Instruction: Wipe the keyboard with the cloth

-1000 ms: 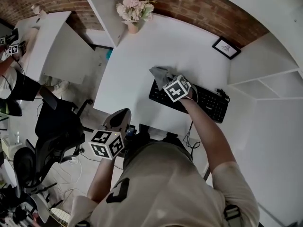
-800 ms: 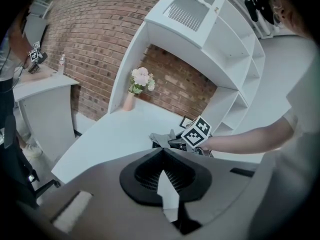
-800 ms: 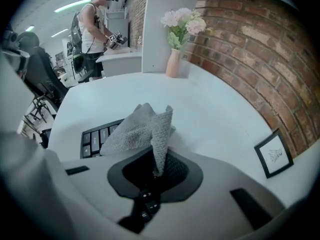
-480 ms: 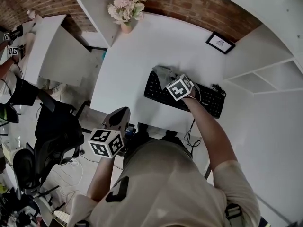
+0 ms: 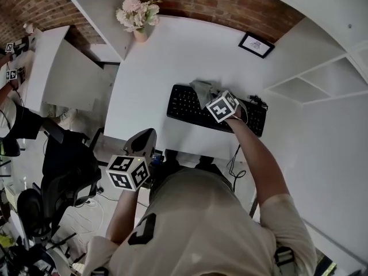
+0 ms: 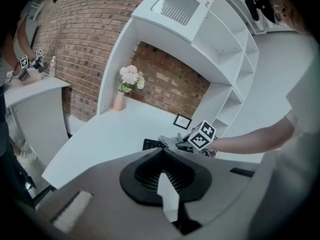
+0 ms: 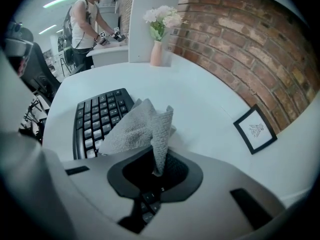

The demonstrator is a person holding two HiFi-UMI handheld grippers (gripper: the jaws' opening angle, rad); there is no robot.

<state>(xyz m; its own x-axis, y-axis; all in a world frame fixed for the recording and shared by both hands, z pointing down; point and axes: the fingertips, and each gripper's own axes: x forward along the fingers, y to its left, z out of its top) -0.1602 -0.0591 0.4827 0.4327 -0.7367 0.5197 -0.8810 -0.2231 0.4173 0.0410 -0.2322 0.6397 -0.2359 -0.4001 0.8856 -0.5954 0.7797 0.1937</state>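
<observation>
right gripper (image 7: 159, 169): jaws closed on a fold of grey cloth (image 7: 135, 129) | cloth draped over the right end of the black keyboard (image 7: 97, 119), centre-left | white table (image 7: 200, 99) | flower vase (image 7: 157, 53) at top centre | framed picture (image 7: 255, 129) at right, against brick wall (image 7: 250, 44) | person (image 7: 85, 19) at upper left

A white desk (image 5: 155, 68) carries a black keyboard (image 5: 184, 103), a flower vase (image 5: 140, 34) and a framed picture (image 5: 256, 44).
</observation>
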